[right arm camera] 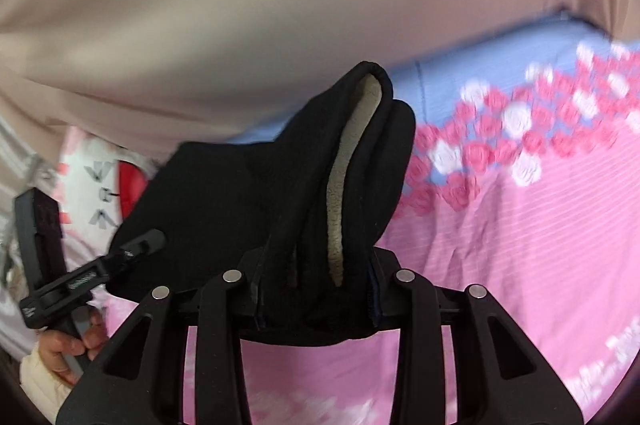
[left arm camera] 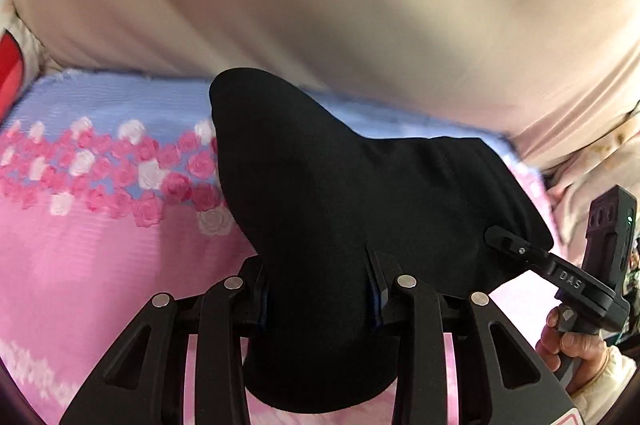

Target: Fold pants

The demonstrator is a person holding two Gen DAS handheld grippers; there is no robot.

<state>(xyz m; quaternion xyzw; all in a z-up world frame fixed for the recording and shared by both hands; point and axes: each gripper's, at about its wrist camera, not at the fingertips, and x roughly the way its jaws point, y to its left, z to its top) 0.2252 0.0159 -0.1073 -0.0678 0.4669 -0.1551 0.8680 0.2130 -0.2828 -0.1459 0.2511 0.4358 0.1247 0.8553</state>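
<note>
I hold the black pants [left arm camera: 332, 193] up in the middle of both pictures, over the pink bed [left arm camera: 80, 265]. My left gripper [left arm camera: 320, 301] is clamped on one bunched part, my right gripper [right arm camera: 316, 301] on another with fuzzy lining showing. I think the fold is about halfway; laying them flat is left. The tan wall [left arm camera: 320, 5] fills the top. The bed below looks free.
</note>
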